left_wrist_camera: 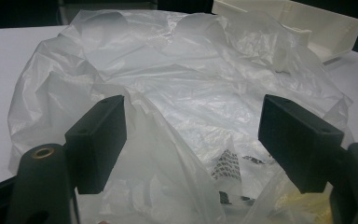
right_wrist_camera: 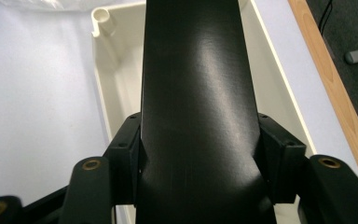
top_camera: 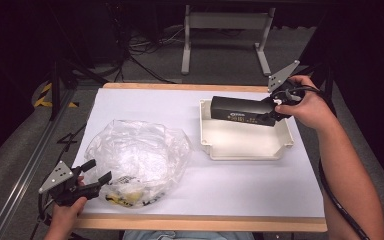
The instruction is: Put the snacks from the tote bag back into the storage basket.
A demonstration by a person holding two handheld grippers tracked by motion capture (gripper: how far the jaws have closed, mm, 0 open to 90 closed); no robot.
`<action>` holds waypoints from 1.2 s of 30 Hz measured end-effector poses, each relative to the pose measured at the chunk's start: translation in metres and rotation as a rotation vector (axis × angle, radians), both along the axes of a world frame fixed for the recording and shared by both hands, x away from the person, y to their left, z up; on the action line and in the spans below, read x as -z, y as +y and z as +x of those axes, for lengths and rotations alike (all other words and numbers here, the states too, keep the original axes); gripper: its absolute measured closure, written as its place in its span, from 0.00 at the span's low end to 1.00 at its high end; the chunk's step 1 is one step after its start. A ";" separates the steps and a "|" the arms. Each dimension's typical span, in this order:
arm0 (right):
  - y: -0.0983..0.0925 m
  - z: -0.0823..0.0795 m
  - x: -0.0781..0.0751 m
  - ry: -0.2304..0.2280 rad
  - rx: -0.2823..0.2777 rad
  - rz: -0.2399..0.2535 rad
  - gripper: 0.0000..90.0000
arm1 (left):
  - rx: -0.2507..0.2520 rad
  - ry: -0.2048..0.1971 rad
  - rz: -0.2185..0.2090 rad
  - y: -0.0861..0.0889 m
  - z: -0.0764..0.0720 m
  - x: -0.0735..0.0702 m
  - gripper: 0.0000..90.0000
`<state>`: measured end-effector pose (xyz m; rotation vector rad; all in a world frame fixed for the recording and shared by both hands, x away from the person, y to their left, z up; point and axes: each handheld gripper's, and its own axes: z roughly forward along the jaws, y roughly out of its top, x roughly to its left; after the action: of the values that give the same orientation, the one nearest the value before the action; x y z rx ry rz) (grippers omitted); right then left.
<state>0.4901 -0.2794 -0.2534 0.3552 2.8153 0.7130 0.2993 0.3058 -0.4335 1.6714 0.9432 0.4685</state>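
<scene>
a: what's given by the high view that isn't seen in the gripper views?

b: the whole layout. one white table (top_camera: 190, 197), one clear plastic bag (top_camera: 135, 157) at the left, one white tray (top_camera: 245, 142) at the right, two grippers. a white label w/ pale digits is seen on the side of the black box (top_camera: 240, 111) there; in the right gripper view just its plain black top (right_wrist_camera: 196, 93) is seen.

a: and the gripper views?

b: in the left gripper view the bag (left_wrist_camera: 182, 84) is seen close up, crumpled, w/ printed packets inside; the tray's corner (left_wrist_camera: 326, 28) is seen behind it.

a: gripper states?

b: the right gripper (top_camera: 275, 107) is clamped on one end of the box, pads pressed on both long sides. the left gripper (top_camera: 94, 176) is held wide open at the bag's near edge; nothing is gripped, film is seen between the jaws.

a: where's the box, which way is it laid?

b: it's held over the tray's far part, long axis roughly level & across the table, free end pointed toward the bag side. whether the tray is touched can't be told.
</scene>
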 end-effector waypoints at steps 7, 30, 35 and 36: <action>-0.004 0.007 0.012 0.000 0.015 -0.002 0.47 | 0.001 0.002 0.001 0.000 0.000 0.000 0.27; -0.016 0.024 0.066 0.039 0.012 -0.016 0.47 | -0.001 0.003 0.006 0.000 0.000 0.000 0.27; -0.019 0.027 0.074 0.053 0.021 -0.022 0.47 | -0.001 0.003 0.007 0.000 0.000 0.000 0.27; -0.019 0.027 0.076 0.064 0.029 -0.027 0.47 | -0.001 0.003 0.008 0.000 0.000 0.000 0.27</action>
<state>0.5173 -0.2989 -0.3290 0.4203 2.8702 0.6686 0.2993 0.3059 -0.4338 1.6787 0.9457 0.4711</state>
